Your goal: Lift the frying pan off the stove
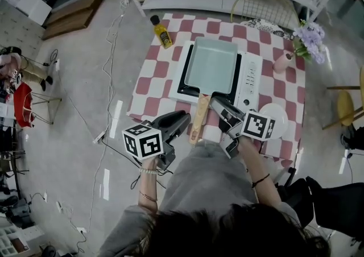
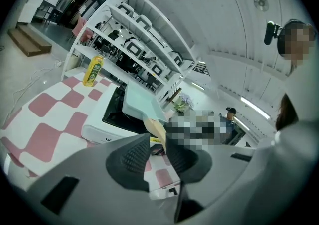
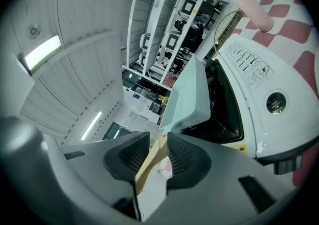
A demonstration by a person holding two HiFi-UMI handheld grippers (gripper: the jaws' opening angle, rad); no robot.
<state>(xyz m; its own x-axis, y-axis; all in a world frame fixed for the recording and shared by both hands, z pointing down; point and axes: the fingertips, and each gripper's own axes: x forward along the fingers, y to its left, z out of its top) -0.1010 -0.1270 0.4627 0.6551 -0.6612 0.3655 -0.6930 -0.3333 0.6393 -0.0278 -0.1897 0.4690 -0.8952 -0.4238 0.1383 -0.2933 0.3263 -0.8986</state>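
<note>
Dark hair (image 1: 227, 233) fills the bottom edge of the head view, and just above it the person holds both tools out toward the table. The left gripper (image 1: 183, 120) sits left of centre. Its jaws are slightly parted and clamp nothing, with the tip of the wooden handle (image 1: 199, 116) showing at the far end of the gap. The right gripper (image 1: 216, 103) comes in from the right, rolled onto its side. Its jaws are also a little apart, with the handle lying in the gap and not squeezed. The pale green frying pan (image 1: 211, 65) rests on the white stove (image 1: 250, 77), upper centre, on a red-and-white checked cloth (image 1: 153, 79). A yellow bottle (image 1: 162, 32) stands at the cloth's upper left, and a white plate (image 1: 276, 115) lies at the right.
</note>
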